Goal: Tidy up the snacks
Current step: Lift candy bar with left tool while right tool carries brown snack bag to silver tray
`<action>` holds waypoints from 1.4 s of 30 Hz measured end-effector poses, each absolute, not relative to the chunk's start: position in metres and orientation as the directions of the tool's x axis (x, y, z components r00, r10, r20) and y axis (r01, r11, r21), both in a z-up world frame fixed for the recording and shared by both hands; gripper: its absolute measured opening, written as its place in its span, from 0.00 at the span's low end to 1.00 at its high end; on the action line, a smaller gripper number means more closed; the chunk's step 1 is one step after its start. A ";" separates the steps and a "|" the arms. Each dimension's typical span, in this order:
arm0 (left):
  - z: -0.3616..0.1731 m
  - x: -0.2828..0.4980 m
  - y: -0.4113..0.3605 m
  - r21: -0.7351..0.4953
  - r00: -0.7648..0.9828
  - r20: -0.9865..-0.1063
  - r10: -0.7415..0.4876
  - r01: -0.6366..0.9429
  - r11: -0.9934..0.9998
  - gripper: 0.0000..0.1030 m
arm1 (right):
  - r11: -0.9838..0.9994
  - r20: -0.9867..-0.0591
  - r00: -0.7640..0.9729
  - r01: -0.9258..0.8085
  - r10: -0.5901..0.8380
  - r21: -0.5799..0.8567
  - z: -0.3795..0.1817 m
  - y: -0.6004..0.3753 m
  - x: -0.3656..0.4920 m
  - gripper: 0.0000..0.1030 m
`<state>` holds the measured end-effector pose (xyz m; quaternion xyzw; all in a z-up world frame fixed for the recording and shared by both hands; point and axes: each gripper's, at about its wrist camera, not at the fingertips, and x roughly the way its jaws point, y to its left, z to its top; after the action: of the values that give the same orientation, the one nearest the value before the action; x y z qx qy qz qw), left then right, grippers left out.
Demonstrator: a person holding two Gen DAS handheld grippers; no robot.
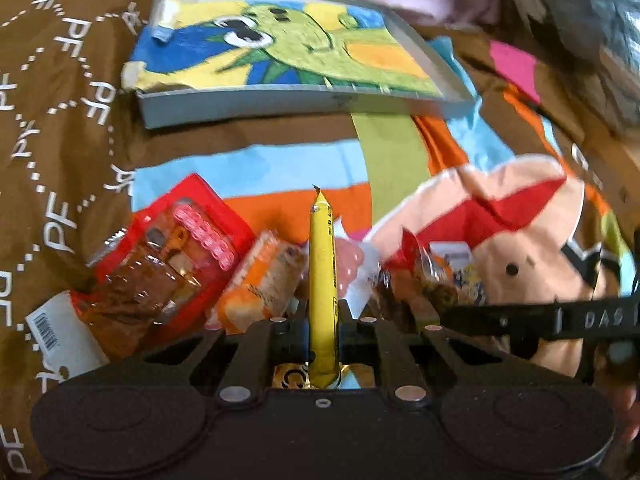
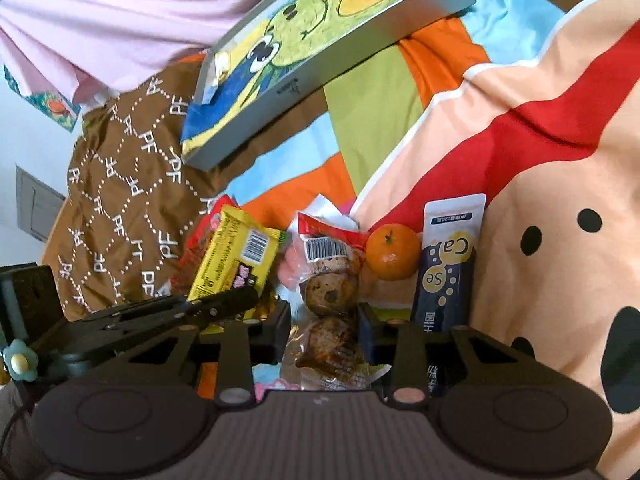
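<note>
While the left gripper (image 1: 323, 316) pinches a yellow snack packet (image 1: 322, 280) edge-on, hiding its face, the right gripper (image 2: 324, 320) stands spread around a clear cookie pack (image 2: 330, 300); a tangerine (image 2: 393, 252) sits at 1 o'clock.

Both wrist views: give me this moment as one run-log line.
left gripper: shut on yellow packet | right gripper: open around muffin pack | tray: no snacks in it | orange: on blanket

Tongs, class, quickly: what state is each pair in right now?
Left tongs: shut on the yellow snack packet.
Right tongs: open around the clear muffin packet, not clamped.
</note>
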<state>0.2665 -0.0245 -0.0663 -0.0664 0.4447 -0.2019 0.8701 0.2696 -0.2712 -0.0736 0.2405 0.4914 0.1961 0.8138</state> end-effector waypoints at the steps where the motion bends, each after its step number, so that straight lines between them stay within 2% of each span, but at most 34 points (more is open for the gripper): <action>1: -0.063 0.267 -0.022 -0.309 0.531 -0.737 -0.418 0.284 0.907 0.12 | 0.803 -0.701 0.442 -0.081 0.560 0.590 -0.073 -0.272 0.269 0.37; 9: -0.036 0.269 -0.011 -0.346 0.616 -0.664 -0.423 0.248 0.905 0.12 | 0.711 -0.595 0.496 -0.064 0.632 0.700 -0.066 -0.283 0.264 0.38; 16: -0.014 0.276 -0.004 -0.331 0.752 -0.573 -0.326 0.152 0.931 0.12 | 0.648 -0.491 0.562 -0.111 0.666 0.753 -0.060 -0.284 0.273 0.38; 22: 0.000 0.318 0.005 -0.376 0.816 -0.497 -0.296 0.105 0.921 0.12 | 0.576 -0.371 0.606 -0.181 0.703 0.797 -0.051 -0.270 0.296 0.38; 28: 0.007 0.363 0.020 -0.410 0.874 -0.401 -0.275 0.097 0.907 0.12 | 0.558 -0.294 0.666 -0.222 0.686 0.799 -0.036 -0.238 0.349 0.38; 36: -0.013 0.398 0.060 -0.485 0.859 -0.417 -0.298 0.067 0.872 0.12 | 0.650 -0.311 0.718 -0.253 0.622 0.717 -0.034 -0.202 0.423 0.38; 42: -0.028 0.412 0.053 -0.435 0.841 -0.436 -0.320 0.115 0.893 0.12 | 0.757 -0.346 0.763 -0.272 0.546 0.595 -0.041 -0.185 0.443 0.38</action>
<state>0.4118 0.0526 -0.0277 -0.2000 0.2569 -0.1158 0.9384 0.4430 -0.1849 -0.0406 0.2647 0.2588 0.2272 0.9007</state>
